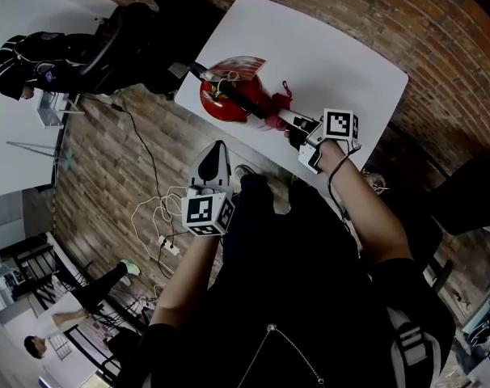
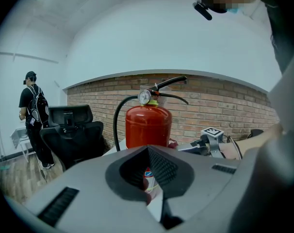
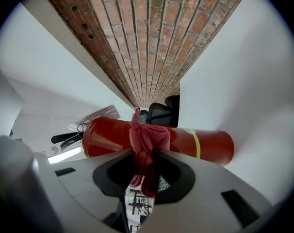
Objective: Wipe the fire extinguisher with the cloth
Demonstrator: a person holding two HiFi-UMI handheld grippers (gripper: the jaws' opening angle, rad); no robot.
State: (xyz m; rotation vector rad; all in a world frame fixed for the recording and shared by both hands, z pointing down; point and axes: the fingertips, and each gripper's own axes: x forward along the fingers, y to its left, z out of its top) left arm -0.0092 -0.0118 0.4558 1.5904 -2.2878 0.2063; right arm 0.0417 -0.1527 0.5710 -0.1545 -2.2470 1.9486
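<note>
A red fire extinguisher (image 1: 227, 97) stands on the white table (image 1: 342, 63), with its black handle and hose on top. My right gripper (image 1: 297, 129) is shut on a pink cloth (image 1: 279, 100) and holds it against the extinguisher's side. In the right gripper view the cloth (image 3: 147, 142) drapes over the red cylinder (image 3: 205, 147) just past the gripper (image 3: 144, 166). My left gripper (image 1: 215, 158) hangs off the table's near edge, shut and holding nothing. Its own view shows the extinguisher (image 2: 148, 125) upright ahead of the gripper (image 2: 149, 152), apart from it.
A black office chair (image 2: 69, 125) stands left of the table, and a person with a backpack (image 2: 30, 110) is beyond it. Cables and a power strip (image 1: 160, 217) lie on the wooden floor. A brick wall (image 2: 234, 110) runs behind the table.
</note>
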